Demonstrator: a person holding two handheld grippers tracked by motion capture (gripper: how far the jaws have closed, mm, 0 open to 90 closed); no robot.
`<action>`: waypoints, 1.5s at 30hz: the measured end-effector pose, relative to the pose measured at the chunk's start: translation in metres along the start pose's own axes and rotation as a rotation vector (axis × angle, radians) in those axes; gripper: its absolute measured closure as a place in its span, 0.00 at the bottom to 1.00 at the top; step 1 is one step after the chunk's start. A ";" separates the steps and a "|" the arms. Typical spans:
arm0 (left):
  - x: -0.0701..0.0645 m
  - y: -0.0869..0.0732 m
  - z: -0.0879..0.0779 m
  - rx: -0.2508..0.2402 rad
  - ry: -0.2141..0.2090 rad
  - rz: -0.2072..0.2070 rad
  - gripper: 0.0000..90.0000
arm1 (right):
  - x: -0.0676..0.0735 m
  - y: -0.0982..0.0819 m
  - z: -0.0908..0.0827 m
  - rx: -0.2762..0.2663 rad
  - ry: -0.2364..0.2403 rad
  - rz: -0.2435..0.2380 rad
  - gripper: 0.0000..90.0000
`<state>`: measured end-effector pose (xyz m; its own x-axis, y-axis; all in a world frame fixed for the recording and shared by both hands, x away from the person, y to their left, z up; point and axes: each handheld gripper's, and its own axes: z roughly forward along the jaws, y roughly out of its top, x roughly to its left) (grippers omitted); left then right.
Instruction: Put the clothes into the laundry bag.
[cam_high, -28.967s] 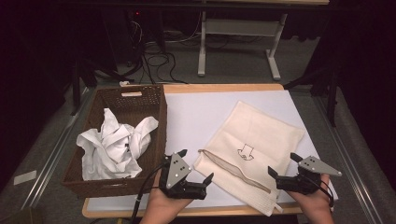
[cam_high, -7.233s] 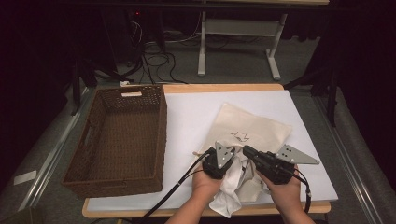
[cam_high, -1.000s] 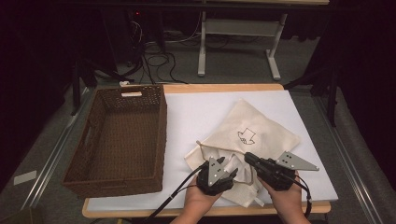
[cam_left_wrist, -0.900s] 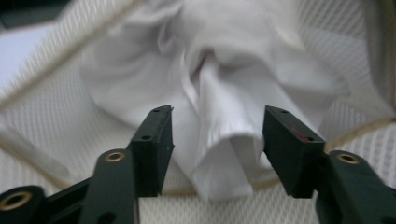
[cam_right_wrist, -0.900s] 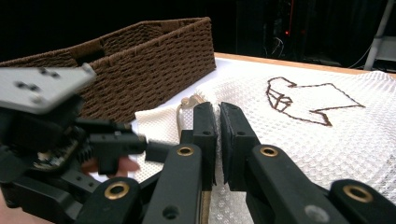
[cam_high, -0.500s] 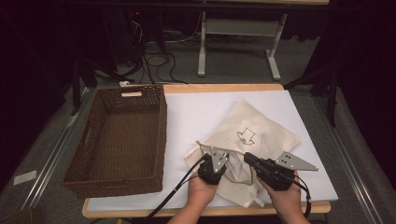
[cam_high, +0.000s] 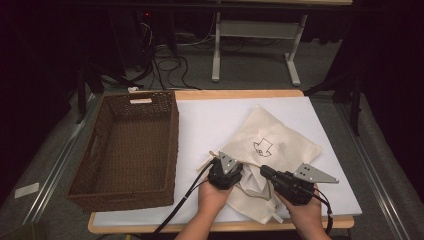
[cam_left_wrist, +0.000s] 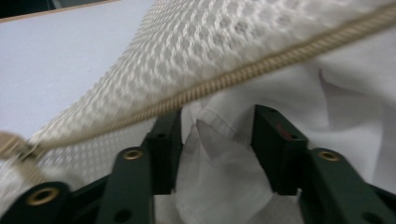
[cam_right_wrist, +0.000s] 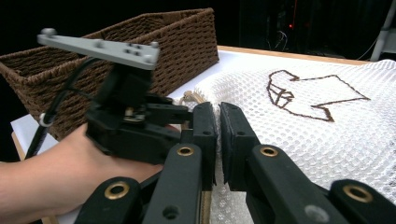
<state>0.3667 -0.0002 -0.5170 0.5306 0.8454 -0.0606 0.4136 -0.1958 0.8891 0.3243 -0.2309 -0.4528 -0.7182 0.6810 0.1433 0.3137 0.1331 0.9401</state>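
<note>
A cream mesh bag (cam_high: 280, 135) with a brown arrow print lies on the white table, its zipped mouth toward me. My left gripper (cam_high: 228, 169) is pushed into that mouth. In the left gripper view it (cam_left_wrist: 217, 121) stands open, with bunched white cloth (cam_left_wrist: 219, 154) between the jaws, under the tan zipper (cam_left_wrist: 224, 81). My right gripper (cam_high: 264, 171) sits at the bag's near edge. In the right gripper view it (cam_right_wrist: 217, 116) has its jaws pressed together on the mesh bag's (cam_right_wrist: 327, 130) rim, beside the left gripper (cam_right_wrist: 140, 116). White cloth (cam_high: 252, 182) shows inside the opening.
A brown wicker basket (cam_high: 172, 145) stands at the table's left, with nothing in it, and appears again in the right gripper view (cam_right_wrist: 140, 42). A white mat (cam_high: 210, 120) covers the table. A desk frame and cables lie on the floor beyond.
My left gripper has edged forward, deeper into the bag's mouth. The right gripper has stayed put. Since the oldest frames the white cloth has left the basket and gone into the bag.
</note>
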 end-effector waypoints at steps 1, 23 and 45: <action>0.000 -0.001 -0.003 -0.006 -0.004 -0.003 0.51 | 0.000 0.000 0.000 0.001 -0.002 0.000 0.96; -0.036 -0.004 -0.016 0.058 -0.090 0.070 0.99 | 0.001 0.001 -0.001 -0.006 -0.006 -0.001 0.96; -0.043 0.009 0.018 0.014 -0.161 0.055 0.76 | 0.000 -0.001 0.001 0.004 -0.001 -0.004 0.96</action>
<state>0.3607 -0.0469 -0.5149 0.6642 0.7427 -0.0846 0.3898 -0.2475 0.8870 0.3244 -0.2304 -0.4539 -0.7186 0.6812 0.1395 0.3139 0.1387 0.9393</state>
